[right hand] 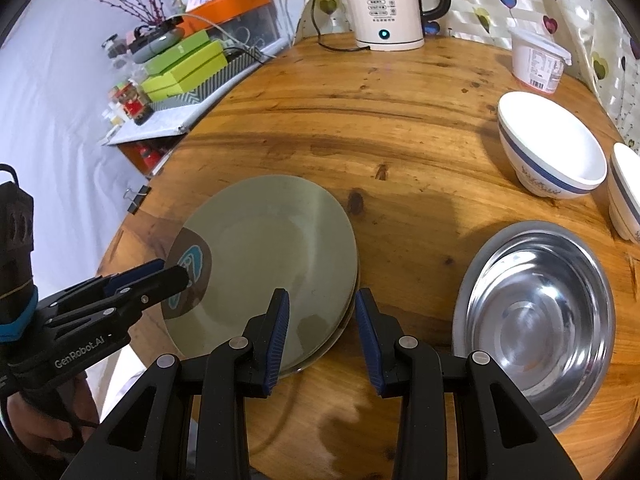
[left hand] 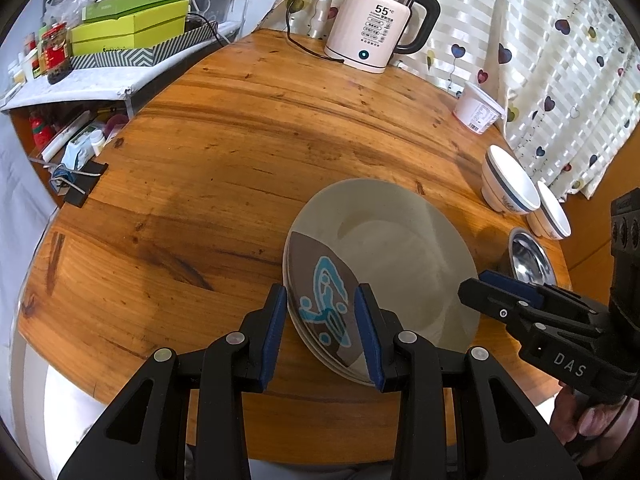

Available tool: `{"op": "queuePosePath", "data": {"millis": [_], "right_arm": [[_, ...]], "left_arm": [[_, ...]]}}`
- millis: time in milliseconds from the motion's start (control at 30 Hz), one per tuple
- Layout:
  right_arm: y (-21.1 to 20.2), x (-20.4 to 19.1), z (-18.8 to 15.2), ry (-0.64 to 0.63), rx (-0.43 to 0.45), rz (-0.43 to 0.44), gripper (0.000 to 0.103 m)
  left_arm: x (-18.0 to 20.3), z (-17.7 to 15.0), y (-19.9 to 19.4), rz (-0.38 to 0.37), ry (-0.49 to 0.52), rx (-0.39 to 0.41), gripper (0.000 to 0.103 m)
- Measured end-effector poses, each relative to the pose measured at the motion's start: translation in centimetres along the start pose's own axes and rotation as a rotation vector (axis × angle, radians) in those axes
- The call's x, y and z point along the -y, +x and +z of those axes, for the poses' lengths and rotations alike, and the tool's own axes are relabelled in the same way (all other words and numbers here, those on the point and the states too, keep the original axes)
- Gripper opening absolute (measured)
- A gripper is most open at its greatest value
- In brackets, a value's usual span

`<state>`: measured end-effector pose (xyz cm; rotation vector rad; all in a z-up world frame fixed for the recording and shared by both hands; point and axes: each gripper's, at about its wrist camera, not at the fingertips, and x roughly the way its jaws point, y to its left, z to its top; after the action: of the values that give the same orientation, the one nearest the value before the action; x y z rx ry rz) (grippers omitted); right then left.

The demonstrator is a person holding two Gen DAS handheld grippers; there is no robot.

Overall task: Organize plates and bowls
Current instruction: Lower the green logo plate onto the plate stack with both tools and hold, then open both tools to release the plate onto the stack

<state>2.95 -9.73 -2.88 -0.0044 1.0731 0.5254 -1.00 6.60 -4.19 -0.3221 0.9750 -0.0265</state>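
A stack of round grey-green ceramic plates (right hand: 260, 248) sits on the round wooden table (left hand: 240, 128) near its front edge, the top one bearing a brown patch with a blue motif at its left rim; the plates lie nested and roughly aligned, which I judge to mean that the plate half of the sorting is largely done. To their right stands a shallow stainless-steel bowl (right hand: 536, 320), and beyond it two white ceramic bowls with blue bands (right hand: 552, 152), side by side and not nested (these look like the remaining work). The left gripper (left hand: 320, 332) hangs over the patterned rim, its blue pads partly spread to either side of the motif; neither pad visibly presses the plate, and nothing is held. The right gripper (right hand: 322, 336) straddles the stack's right edge, likewise partly spread, one pad above the plate surface, the other over bare wood, gripping nothing. A white electric kettle (left hand: 376, 28) and a white plastic tub (left hand: 478, 110) stand at the far edge, well apart.
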Motion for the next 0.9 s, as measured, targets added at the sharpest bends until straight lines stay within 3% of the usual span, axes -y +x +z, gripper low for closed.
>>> {"op": "queuePosePath", "data": {"millis": [400, 900], "right_arm": [[-1.7, 0.8, 0.3, 0.018, 0.05, 0.018, 0.034], [-5.0, 2.5, 0.7, 0.005, 0.149, 0.035, 0.035]], "left_arm": [[0.2, 0.8, -0.9, 0.011, 0.004, 0.028, 0.036], [3.6, 2.3, -0.7, -0.012, 0.08, 0.037, 0.036]]}}
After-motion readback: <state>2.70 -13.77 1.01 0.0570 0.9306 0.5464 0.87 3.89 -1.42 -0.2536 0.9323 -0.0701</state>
